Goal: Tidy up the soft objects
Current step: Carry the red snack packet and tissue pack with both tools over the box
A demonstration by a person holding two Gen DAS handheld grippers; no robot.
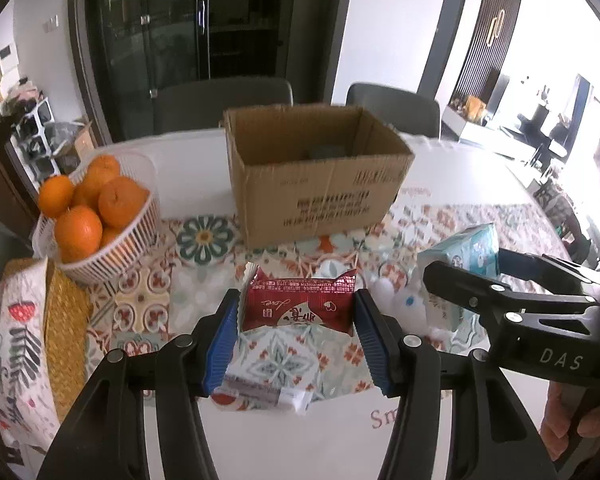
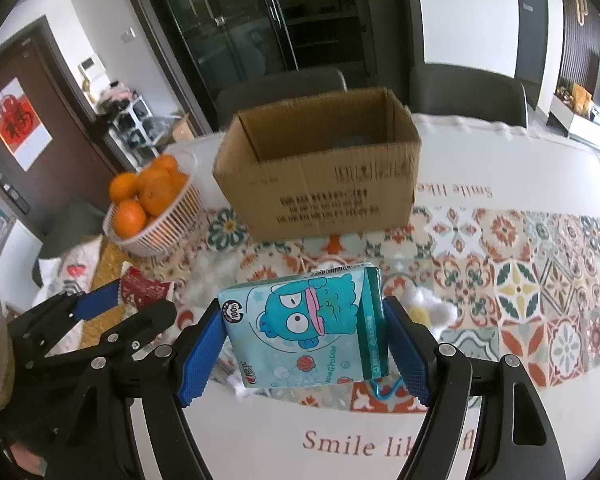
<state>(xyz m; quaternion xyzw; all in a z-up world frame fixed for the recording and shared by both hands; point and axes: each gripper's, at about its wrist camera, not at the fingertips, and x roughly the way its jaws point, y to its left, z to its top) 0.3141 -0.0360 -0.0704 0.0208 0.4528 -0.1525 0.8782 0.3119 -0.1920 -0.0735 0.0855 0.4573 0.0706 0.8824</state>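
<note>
My left gripper is shut on a red snack packet, held above the patterned tablecloth. My right gripper is shut on a blue tissue pack with a cartoon fish, tilted a little. In the left wrist view the right gripper and tissue pack show at right. In the right wrist view the left gripper and red packet show at left. An open cardboard box stands behind both; it also shows in the right wrist view.
A white basket of oranges stands left of the box. A woven gold mat and a floral cloth lie at left. White fluffy items and a small wrapped packet lie on the cloth. Chairs stand behind the table.
</note>
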